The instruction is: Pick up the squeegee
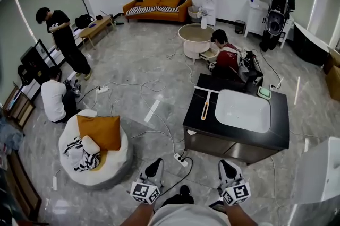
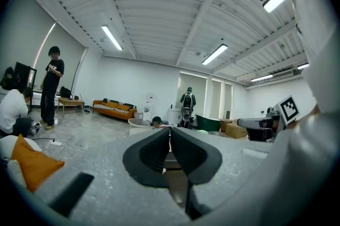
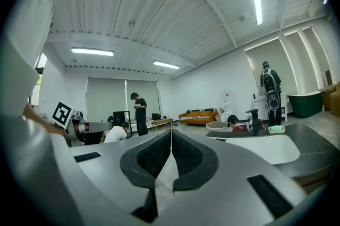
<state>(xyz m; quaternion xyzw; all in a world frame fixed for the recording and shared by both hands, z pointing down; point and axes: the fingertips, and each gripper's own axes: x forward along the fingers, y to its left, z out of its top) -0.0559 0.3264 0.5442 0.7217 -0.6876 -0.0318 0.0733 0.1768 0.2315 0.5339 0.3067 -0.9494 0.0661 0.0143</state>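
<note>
Pickup not yet begun. The squeegee [image 1: 205, 108] is seen lying flat on the black counter [image 1: 234, 137], just left of the white sink [image 1: 243, 110], untouched. Left gripper [image 1: 154, 167] and right gripper [image 1: 229, 168] are held well short of it, jaws pressed together, nothing grasped. Approach and grasp are judged outstanding.

Black counter [image 1: 194, 121] right of centre, white basin [image 1: 243, 110] set in it, and the squeegee [image 1: 205, 107] shows an orange handle under a white bar. Upper middle, an orange sofa [image 1: 159, 17] with black-and-white striped cushions. Lower left, orange cushion [image 1: 99, 131] on a white beanbag [image 1: 114, 164]. Floor [image 1: 133, 60] grey, marbled.
</note>
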